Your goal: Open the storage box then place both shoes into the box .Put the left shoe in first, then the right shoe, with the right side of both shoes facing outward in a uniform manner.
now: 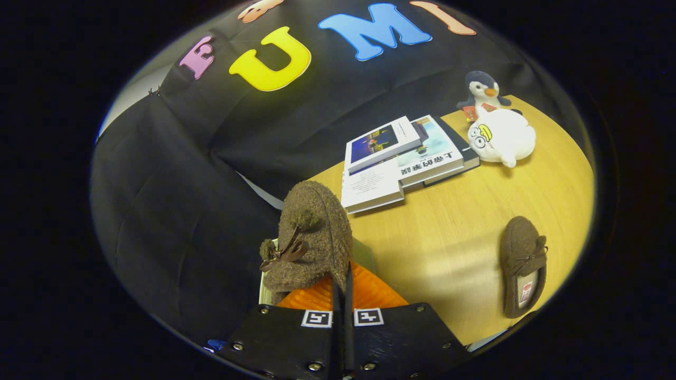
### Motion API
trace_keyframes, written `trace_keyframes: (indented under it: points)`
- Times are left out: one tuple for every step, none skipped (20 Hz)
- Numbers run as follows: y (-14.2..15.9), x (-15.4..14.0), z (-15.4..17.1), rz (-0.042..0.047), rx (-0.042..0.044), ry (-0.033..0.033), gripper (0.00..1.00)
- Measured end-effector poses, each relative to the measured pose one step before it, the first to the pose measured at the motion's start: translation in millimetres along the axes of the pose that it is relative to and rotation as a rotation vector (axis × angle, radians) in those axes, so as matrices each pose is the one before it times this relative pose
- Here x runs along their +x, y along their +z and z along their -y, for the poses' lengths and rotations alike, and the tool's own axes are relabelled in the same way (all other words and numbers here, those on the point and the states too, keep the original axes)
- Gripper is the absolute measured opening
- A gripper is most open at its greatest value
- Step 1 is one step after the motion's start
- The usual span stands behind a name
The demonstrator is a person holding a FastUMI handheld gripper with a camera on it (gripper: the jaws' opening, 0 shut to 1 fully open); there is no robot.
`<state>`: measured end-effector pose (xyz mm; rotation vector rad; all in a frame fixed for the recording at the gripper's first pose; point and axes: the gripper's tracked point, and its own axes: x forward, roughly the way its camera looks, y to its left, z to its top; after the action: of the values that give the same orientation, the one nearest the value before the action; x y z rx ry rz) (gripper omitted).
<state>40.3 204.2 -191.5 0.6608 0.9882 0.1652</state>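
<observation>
The claw (342, 287) is pressed together, pinching the rim of a brown fuzzy shoe (309, 237) that hangs toe-up just ahead of its fingers. Beyond them on the wooden counter (449, 232), the second brown shoe (523, 266) lies well apart, with stacked books (401, 161) and two plush toys (496, 129) farther off.

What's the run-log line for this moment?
tool: shut on brown shoe | second shoe: lying on table | step: first shoe carried

Book (422, 153) cover: Chinese title, upside down, illegible. Gripper (342, 287), clamping shoe (311, 232): two square coded markers.
</observation>
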Motion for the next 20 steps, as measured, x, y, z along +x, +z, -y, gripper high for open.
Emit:
trace_keyframes:
  points:
    - [-4.44,5.11,-8.46,-0.00660,-0.00551,0.00594,0.01]
    - [-5.63,5.26,-8.33,-0.00905,-0.00784,0.00560,0.01]
    - [-4.55,6.20,-7.16,-0.00853,-0.00572,0.00271,0.01]
    - [-5.71,7.65,-6.30,-0.00790,-0.00592,0.00182,0.01]
    - [-4.63,5.86,-5.08,-0.00701,-0.00481,0.00011,0.01]
    - [-5.42,7.95,-5.52,-0.00873,-0.00710,0.00014,0.01]
    - [-5.55,7.38,-4.96,-0.00940,-0.00470,0.00010,0.01]
    - [-5.57,6.25,-4.68,-0.00818,-0.00262,0.00085,0.01]
    - [-5.80,6.83,-4.60,-0.01008,-0.00156,0.00023,0.01]
    - [-6.56,6.34,-4.06,-0.01064,-0.00356,0.00092,0.01]
    - [-6.22,5.47,-2.24,-0.00968,-0.00376,-0.00312,0.01]
    - [-6.33,6.26,-2.26,-0.00820,-0.00462,-0.00808,0.01]
    - [-3.52,6.25,-0.40,-0.00491,-0.00698,-0.01091,0.01]
    - [-5.22,7.40,1.01,-0.00613,-0.00410,-0.01613,0.01]
    - [-3.95,6.75,-0.74,-0.00730,-0.00155,-0.00916,0.01]
    - [-5.49,7.91,-1.91,-0.01023,0.00285,-0.00958,0.01]
    - [-4.68,5.18,-2.10,-0.00829,0.00090,-0.00581,0.01]
    - [-4.98,5.19,-2.15,-0.00704,-0.00039,-0.00921,0.01]
    - [-2.67,6.62,-1.28,0.00086,-0.00605,-0.00694,0.01]
    - [-4.08,6.14,-0.07,-0.00291,-0.00209,-0.01288,0.01]
